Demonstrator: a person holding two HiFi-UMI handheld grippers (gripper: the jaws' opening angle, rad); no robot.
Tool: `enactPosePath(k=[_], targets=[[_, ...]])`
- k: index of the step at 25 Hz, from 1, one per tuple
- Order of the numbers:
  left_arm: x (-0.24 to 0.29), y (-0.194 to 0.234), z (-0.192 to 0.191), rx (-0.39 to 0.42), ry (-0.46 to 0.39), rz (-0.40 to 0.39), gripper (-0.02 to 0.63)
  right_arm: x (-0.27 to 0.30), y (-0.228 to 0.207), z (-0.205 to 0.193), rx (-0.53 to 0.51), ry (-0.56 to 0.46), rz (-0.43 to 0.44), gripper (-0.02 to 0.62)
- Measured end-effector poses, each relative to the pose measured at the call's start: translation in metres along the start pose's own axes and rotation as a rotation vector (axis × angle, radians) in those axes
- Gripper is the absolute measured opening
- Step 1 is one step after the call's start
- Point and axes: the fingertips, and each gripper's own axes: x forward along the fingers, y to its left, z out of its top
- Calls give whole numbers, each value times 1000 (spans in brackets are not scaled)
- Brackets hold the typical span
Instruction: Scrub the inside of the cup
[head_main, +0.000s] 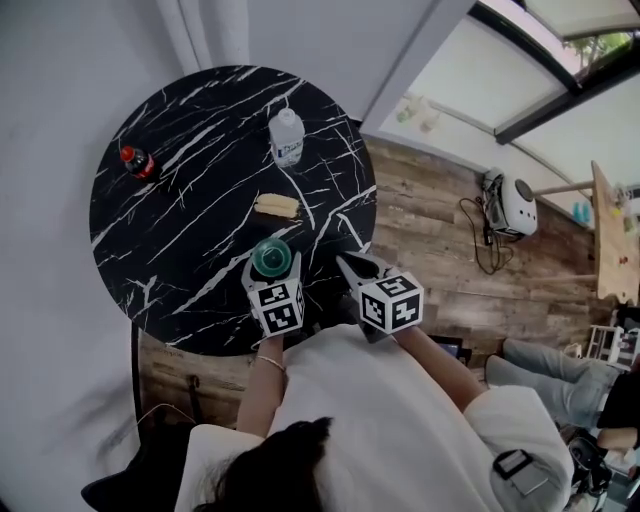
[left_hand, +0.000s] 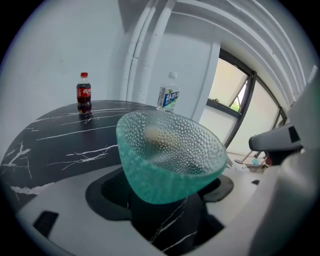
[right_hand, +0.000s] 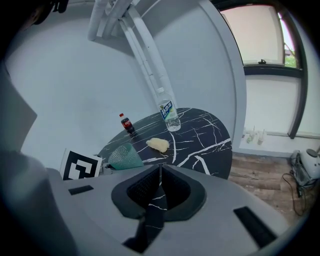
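Observation:
A green dimpled glass cup (head_main: 271, 258) is held over the near edge of the round black marble table (head_main: 180, 240). My left gripper (head_main: 271, 264) is shut on the cup (left_hand: 170, 155), and its pads press the lower wall while the mouth tilts away from the camera. The cup looks empty. My right gripper (head_main: 348, 266) is just right of the cup, shut with nothing between its fingers; its jaws (right_hand: 160, 170) meet in a thin line. A yellow sponge (head_main: 277, 206) lies on the table beyond the cup, also seen as the sponge (right_hand: 158, 144) in the right gripper view.
A small cola bottle (head_main: 137, 162) stands at the table's far left and a clear water bottle (head_main: 287, 137) at the far side. Wooden floor lies to the right, with a white appliance (head_main: 515, 205) and cables. A window wall runs behind.

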Motion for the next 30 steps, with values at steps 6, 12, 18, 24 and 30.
enactPosePath(k=[6,12,18,24,30], targets=[[3,0,3,30,-12,2,370,-4,-8,-2,-6,1,-16,38],[-4,-1,5,45,1,-30,368,-2,-2,3,-13,-21,18,38],[-24,3,13,113,14,-45,368,20,10,21,-130,-7,69,40],[-44,22,30,180,42,-42,367,57,29,45,-274,62,158,140],[-60,41,45,286,91,3,367,107,25,49,-398,197,195,192]])
